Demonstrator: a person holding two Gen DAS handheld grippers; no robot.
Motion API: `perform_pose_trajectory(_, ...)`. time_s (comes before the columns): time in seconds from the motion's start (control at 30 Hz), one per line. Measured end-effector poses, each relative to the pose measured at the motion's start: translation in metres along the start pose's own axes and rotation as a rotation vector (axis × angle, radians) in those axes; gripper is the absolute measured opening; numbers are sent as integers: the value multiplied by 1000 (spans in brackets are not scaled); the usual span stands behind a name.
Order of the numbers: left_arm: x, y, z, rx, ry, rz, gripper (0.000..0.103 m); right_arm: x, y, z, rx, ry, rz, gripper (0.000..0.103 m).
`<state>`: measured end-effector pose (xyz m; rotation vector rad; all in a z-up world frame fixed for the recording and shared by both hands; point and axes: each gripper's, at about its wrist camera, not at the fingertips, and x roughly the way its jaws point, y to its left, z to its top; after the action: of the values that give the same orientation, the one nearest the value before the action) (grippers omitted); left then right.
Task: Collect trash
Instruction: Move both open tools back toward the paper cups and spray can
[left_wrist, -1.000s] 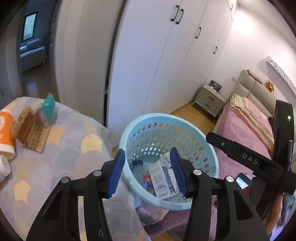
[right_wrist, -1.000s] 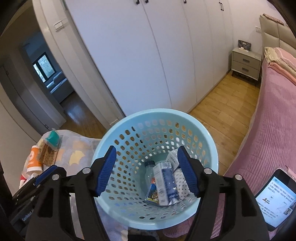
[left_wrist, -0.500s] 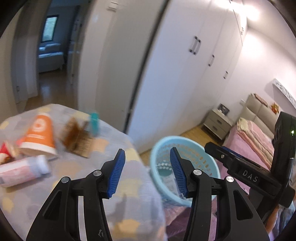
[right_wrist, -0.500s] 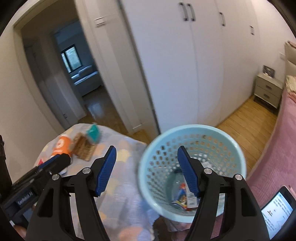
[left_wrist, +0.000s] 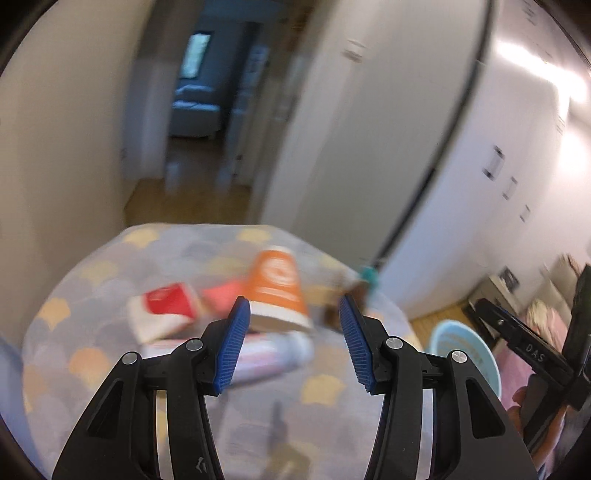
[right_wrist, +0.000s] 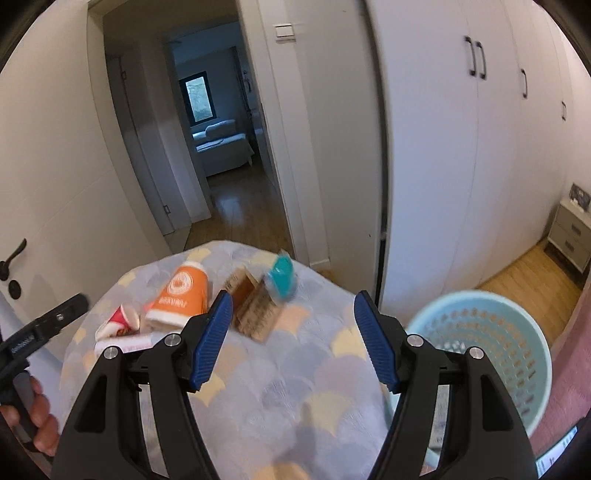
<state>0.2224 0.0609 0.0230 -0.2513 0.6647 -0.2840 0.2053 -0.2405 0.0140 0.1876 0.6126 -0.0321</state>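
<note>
both claws gape empty: left claw over the orange cup, right claw above the bench, basket at three o'clock

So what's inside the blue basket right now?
In the right wrist view the basket shows only its perforated wall and a blurred pale patch low inside. Its floor is hidden behind the near rim and the right gripper, so no contents can be identified.
</note>
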Motion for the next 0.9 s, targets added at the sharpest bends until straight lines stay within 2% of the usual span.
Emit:
perform_pose_trajectory(0.17, 18, 56, 14, -54, 32, 83, 49, 52, 19, 5, 15, 75, 37, 65)
perform_pose_trajectory(0.27, 29, 82, 14, -79, 66, 89, 49, 82, 24, 0, 47, 134, 46, 64)
perform_pose_trajectory(0.43, 53, 95, 9, -45, 143, 72, 50, 123, 26, -9, 85, 209, 53, 59)
perform_pose_trajectory(0.5, 60, 96, 4, -19, 163, 81, 59, 135, 29, -12, 90, 229, 52, 57)
perform_pose_trajectory(0.53, 66, 96, 2, -7, 172, 93, 64, 141, 30, -14, 95, 241, 57, 56)
perform_pose_trajectory(0.67, 76, 99, -5, 11, 195, 152, 64, 153, 36, -16, 92, 258, 57, 53)
perform_pose_trajectory(0.73, 71, 103, -9, -14, 186, 154, 64, 159, 38, -17, 88, 269, 50, 47)
perform_pose_trajectory(0.9, 59, 112, -15, -75, 168, 103, 64, 174, 45, -24, 69, 320, 60, 14)
